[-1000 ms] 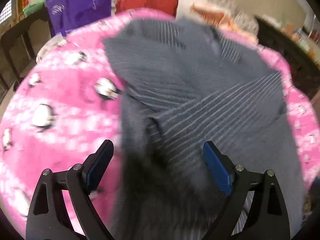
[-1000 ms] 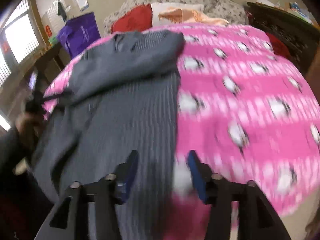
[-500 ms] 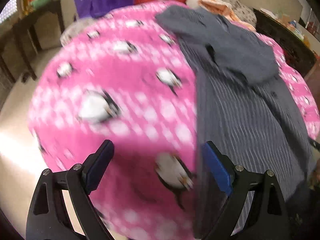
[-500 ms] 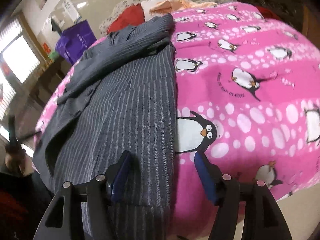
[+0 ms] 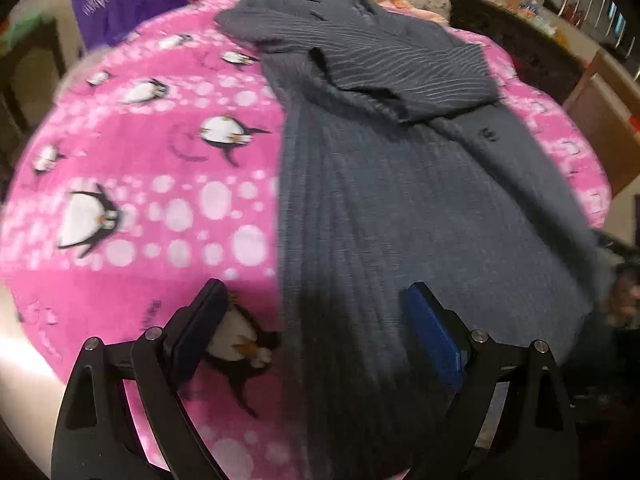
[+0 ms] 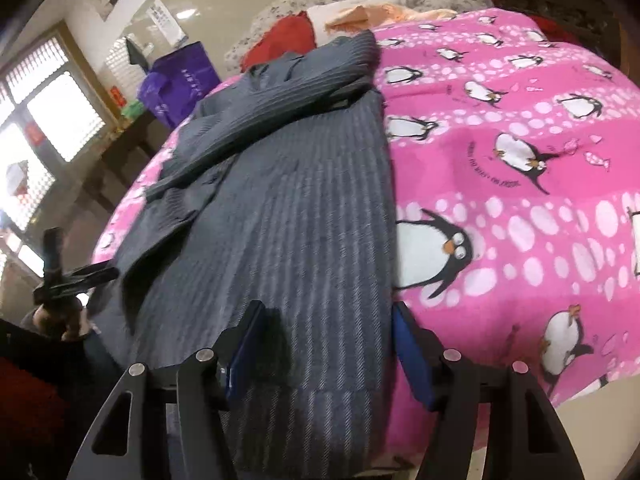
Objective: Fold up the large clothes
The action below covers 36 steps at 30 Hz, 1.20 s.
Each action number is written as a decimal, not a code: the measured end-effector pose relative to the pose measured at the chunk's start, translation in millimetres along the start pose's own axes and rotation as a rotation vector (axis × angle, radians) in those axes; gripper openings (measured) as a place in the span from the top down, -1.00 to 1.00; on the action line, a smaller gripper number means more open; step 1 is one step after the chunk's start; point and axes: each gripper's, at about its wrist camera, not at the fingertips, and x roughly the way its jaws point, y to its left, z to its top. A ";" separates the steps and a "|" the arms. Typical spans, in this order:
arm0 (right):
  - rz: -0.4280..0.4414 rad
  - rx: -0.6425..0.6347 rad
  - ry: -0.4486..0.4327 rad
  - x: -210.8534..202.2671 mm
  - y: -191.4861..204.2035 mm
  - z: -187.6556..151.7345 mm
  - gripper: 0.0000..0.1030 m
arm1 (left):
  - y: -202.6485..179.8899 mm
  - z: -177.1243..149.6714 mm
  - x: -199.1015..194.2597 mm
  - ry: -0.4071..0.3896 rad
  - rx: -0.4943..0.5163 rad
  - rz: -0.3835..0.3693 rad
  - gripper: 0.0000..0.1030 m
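L gripper (image 5: 316,332) shifted; coat (image 5: 380,208) hem hidden.

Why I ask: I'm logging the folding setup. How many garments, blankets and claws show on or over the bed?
grey striped garment: 1
pink penguin blanket: 1
claws: 2, the left claw and the right claw
Total: 4

You have open pink blanket (image 6: 520,128) right of the grey coat (image 6: 288,216); pillows (image 6: 360,4) block the bed's far end.
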 end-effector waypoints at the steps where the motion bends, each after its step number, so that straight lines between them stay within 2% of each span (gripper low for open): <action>1: 0.013 -0.003 0.000 -1.4 0.5 -1.1 -0.15 | 0.9 0.2 -1.5 0.006 -0.019 -0.074 -0.77; 2: 0.028 -0.006 -0.002 -3.1 0.5 -2.3 -0.14 | 2.2 1.1 -1.9 0.020 -0.031 -0.150 -0.70; 3: 0.041 -0.008 -0.003 -4.3 0.3 -3.5 -0.12 | -0.7 -0.1 -2.7 0.039 -0.030 -0.221 -0.55; 4: 0.055 -0.007 -0.005 -5.6 -0.4 -4.6 -0.12 | -4.3 -1.1 -3.9 0.045 -0.021 -0.235 -0.52; 5: 0.064 -0.006 -0.007 -6.3 -1.3 -5.7 -0.12 | -6.5 -2.1 -5.1 0.046 -0.013 -0.228 -0.50; 7: 0.064 0.004 -0.005 -5.2 -3.6 -6.8 -0.12 | -3.3 -0.4 -2.3 0.043 -0.013 -0.196 -0.34; 8: 0.065 0.014 -0.002 -3.7 -5.6 -7.2 -0.12 | 0.8 2.2 -0.5 0.040 -0.036 -0.189 -0.21; 9: 0.072 0.019 -0.003 -3.2 -5.8 -7.0 -0.08 | 4.4 5.9 0.2 0.038 -0.051 -0.193 -0.19; 11: 0.103 0.002 -0.017 -5.1 -0.9 -5.1 -0.04 | -1.9 8.2 0.6 0.052 -0.039 -0.215 -0.17; 13: 0.138 -0.020 -0.033 -8.9 2.9 -3.4 0.03 | -16.2 7.3 -2.9 0.060 0.034 -0.256 -0.17; 14: 0.143 -0.036 -0.039 -9.6 4.1 -2.5 0.05 | -10.3 8.8 -3.6 0.059 0.059 -0.254 -0.17; 17: 0.109 -0.025 -0.017 -3.1 -1.8 0.4 0.13 | -2.9 11.1 3.8 0.060 0.036 -0.201 -0.16; 19: 0.143 -0.037 -0.034 -6.2 1.2 4.3 0.16 | -5.1 12.4 4.0 0.048 0.033 -0.211 -0.16; 21: 0.141 -0.074 -0.059 -9.8 7.4 9.8 0.16 | -12.3 12.6 3.0 0.035 0.066 -0.209 -0.16; 24: 0.110 -0.064 -0.039 0.4 2.3 14.6 0.16 | -9.8 15.2 12.4 0.027 0.065 -0.142 -0.15; 28: 0.128 -0.081 -0.032 9.3 2.9 21.5 0.16 | -4.9 22.4 13.4 0.005 0.035 -0.144 -0.12; 29: 0.127 -0.086 -0.024 11.8 3.2 23.1 0.16 | -4.4 22.6 14.4 0.007 0.030 -0.145 0.05; 30: 0.129 -0.092 -0.021 13.9 3.4 24.1 0.19 | -3.2 23.0 15.8 0.009 0.020 -0.140 0.51; 31: 0.140 -0.096 -0.020 14.6 3.6 24.8 0.34 | -2.0 23.1 16.4 0.015 0.013 -0.135 0.81; 32: 0.151 -0.104 -0.020 13.0 5.0 24.4 0.43 | 0.0 22.7 14.4 0.017 0.007 -0.152 0.90; 33: 0.163 -0.112 -0.018 11.3 7.2 25.2 0.66 | -1.1 22.7 8.0 -0.015 0.013 -0.160 0.91; 34: 0.185 -0.110 -0.012 9.8 8.4 25.2 0.79 | -2.7 21.3 1.4 -0.035 0.017 -0.163 0.91; 36: 0.231 -0.138 -0.012 4.3 15.9 24.7 0.82 | -2.4 20.6 -9.0 -0.068 0.011 -0.167 0.92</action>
